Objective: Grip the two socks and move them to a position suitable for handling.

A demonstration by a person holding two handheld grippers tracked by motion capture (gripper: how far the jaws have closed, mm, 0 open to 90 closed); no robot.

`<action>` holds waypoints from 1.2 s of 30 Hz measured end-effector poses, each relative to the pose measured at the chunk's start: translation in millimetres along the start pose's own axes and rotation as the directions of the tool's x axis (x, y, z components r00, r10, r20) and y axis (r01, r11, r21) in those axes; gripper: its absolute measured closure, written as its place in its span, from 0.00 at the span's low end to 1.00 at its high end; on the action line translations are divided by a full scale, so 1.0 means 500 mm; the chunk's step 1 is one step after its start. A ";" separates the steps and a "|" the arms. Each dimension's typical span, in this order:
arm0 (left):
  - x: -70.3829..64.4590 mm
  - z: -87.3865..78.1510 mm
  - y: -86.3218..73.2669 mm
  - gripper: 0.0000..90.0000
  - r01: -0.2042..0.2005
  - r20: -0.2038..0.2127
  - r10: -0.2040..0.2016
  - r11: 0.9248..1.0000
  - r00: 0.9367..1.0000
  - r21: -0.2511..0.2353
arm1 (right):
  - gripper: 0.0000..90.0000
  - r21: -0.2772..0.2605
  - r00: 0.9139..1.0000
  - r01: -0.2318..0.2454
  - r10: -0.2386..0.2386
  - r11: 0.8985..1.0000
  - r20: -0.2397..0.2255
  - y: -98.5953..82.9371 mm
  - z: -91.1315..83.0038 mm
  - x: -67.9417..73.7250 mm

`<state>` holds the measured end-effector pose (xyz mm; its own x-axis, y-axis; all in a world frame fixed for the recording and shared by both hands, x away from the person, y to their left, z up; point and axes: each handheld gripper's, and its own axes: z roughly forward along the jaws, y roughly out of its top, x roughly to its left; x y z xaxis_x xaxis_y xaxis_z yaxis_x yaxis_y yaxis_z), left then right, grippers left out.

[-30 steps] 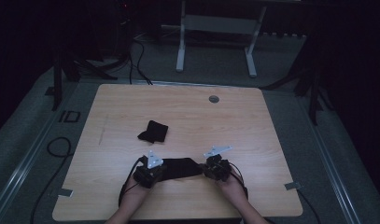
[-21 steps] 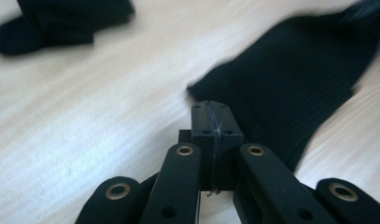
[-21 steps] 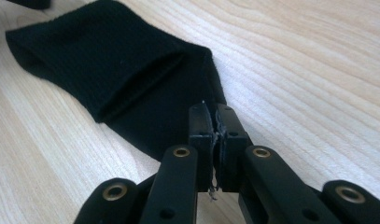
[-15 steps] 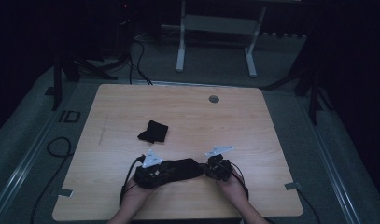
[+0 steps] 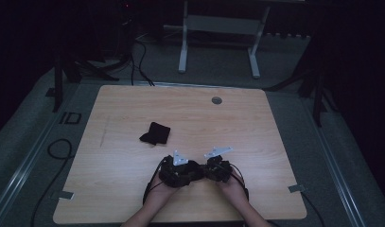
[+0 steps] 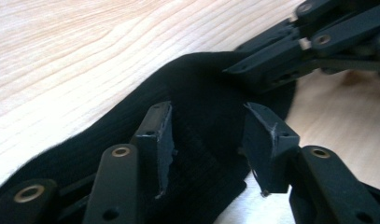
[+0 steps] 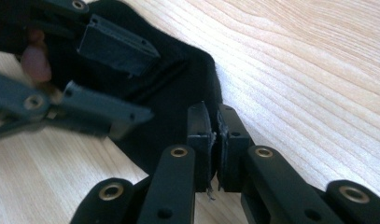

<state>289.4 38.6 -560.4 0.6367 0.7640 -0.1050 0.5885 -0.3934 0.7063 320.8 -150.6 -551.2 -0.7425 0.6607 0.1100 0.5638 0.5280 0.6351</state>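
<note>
- Working a black sock (image 6: 206, 93) flat on the table (image 5: 133, 113), at the near edge, well short of the grommet (image 5: 216, 100) set in the far side.
- Right gripper (image 7: 214, 135): jaws pressed together on the sock's edge, cloth pinched between the pads. Likely anchors that end so the fabric can be pulled or folded.
- Left gripper (image 6: 208, 140): jaws spread wide, straddling the sock's ribbed middle, not closed on it. Looks poised to take a second hold.
- In the high view both grippers, left (image 5: 177, 171) and right (image 5: 218, 169), sit close together over the dark cloth, nearer the person than the grommet.
- A second dark bundle (image 5: 154, 133), probably the mate, lies between grommet and grippers, off to the left, apart from them.
- Nothing blocks the work; the two jaw sets are crowded, so they could knock each other.
</note>
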 end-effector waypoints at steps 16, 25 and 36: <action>0.052 -0.102 -0.007 0.99 0.081 0.034 -0.077 0.989 0.996 -0.126 | 0.96 -0.023 1.000 -0.005 0.005 1.000 -0.006 -0.005 -0.032 -0.007; 0.092 -0.169 -0.038 0.99 0.162 0.094 -0.148 0.975 0.984 -0.152 | 0.96 -0.057 0.999 -0.041 0.042 0.998 0.002 -0.029 -0.087 -0.031; 0.116 -0.158 -0.077 0.98 0.201 0.114 -0.189 0.973 0.975 -0.109 | 0.96 -0.094 0.991 -0.120 0.125 0.988 0.049 -0.069 -0.146 -0.090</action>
<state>264.5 138.3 -538.4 0.5664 0.7614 -0.3155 0.6466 -0.1733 0.7429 308.3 -237.4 -522.1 -0.6478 0.7467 0.1509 0.6121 0.3922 0.6867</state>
